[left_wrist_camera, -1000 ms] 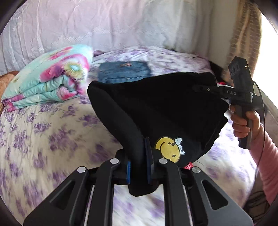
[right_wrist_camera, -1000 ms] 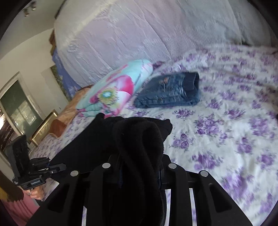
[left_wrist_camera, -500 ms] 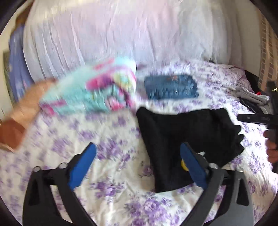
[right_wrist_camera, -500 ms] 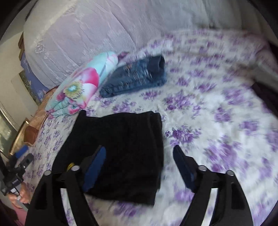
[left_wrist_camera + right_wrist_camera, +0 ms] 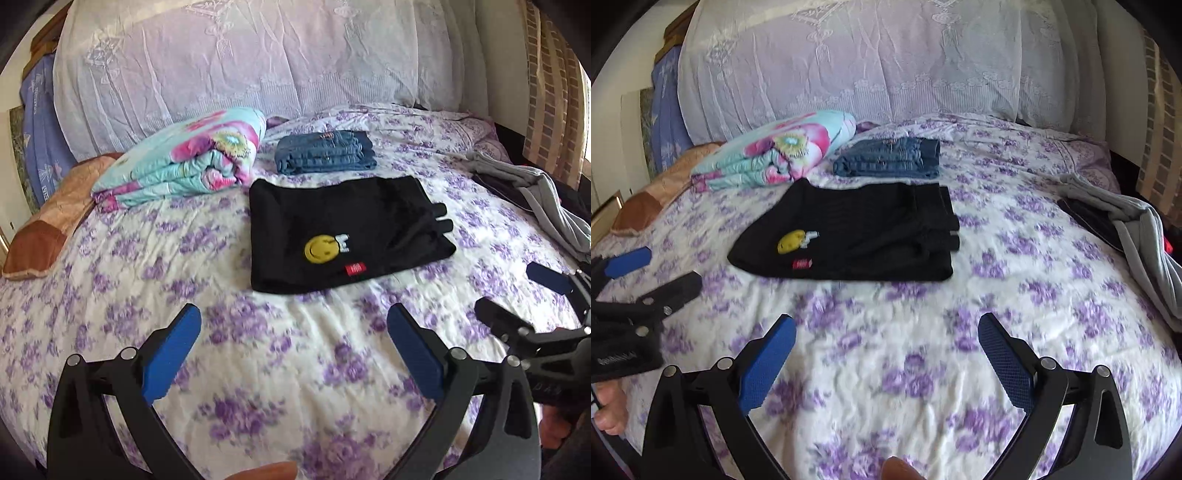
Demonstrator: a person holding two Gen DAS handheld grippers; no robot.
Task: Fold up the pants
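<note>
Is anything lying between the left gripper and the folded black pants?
No. In the left wrist view, only bare floral bedsheet lies between the open left gripper and the black pants. The right wrist view agrees.

A home bedroom; a bed [image 5: 258, 369] under a purple-flowered sheet, a folded floral quilt [image 5: 184, 162], a lace-draped headboard [image 5: 240, 62], a curtain [image 5: 550, 92] beside it.

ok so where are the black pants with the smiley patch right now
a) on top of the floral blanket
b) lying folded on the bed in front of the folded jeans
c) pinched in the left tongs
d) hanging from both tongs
b: the black pants lie folded flat on the bedsheet, just in front of the folded jeans, clear of both tongs.
</note>
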